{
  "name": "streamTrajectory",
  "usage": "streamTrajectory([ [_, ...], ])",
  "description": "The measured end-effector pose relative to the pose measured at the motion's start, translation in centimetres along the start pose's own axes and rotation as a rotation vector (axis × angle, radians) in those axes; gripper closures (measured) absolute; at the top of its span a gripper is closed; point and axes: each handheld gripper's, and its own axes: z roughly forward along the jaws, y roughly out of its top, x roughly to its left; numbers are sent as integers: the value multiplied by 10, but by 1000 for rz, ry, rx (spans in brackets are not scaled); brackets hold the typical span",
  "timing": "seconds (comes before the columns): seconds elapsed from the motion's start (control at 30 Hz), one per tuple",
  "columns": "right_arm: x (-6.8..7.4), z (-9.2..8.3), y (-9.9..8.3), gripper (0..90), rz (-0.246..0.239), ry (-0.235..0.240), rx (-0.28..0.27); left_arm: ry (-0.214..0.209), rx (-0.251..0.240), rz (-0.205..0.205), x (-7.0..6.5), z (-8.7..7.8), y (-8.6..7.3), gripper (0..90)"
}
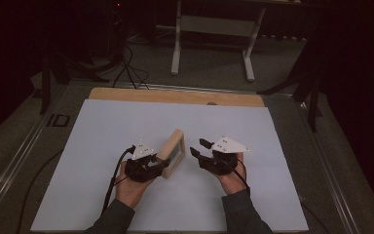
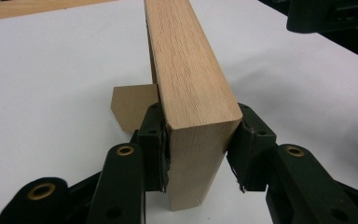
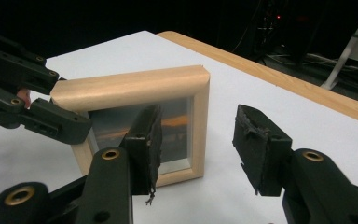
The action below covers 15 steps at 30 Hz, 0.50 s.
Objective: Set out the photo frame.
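A light wooden picture frame (image 1: 173, 146) stands upright on the white sheet (image 1: 102, 141), its glass facing right. My left gripper (image 1: 148, 165) is shut on the frame's near end; in the left gripper view both pads (image 2: 154, 140) press the sides of the wooden frame (image 2: 191, 79), and a brown back stand (image 2: 130, 105) shows behind it. My right gripper (image 1: 199, 147) hovers just right of the frame, open and apart from it. In the right gripper view its jaws stand wide before the frame (image 3: 135, 86), whose glass shows a dusky picture, and the left gripper (image 3: 51, 116) clamps the frame's left end.
The white sheet covers a wooden tabletop whose bare far edge (image 1: 175, 95) shows. Beyond it on the grey floor stand white table legs (image 1: 176, 48), black stand legs (image 1: 311, 92) and loose cables (image 1: 126, 68). Dark curtains close both sides.
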Motion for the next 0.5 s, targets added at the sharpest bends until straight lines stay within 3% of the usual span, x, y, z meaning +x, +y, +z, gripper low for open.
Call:
streamTrajectory([
  [0.5, -1, -3, 3, 632, 4, -19, -15, 3, -5, 65, -9, 0, -2, 607],
])
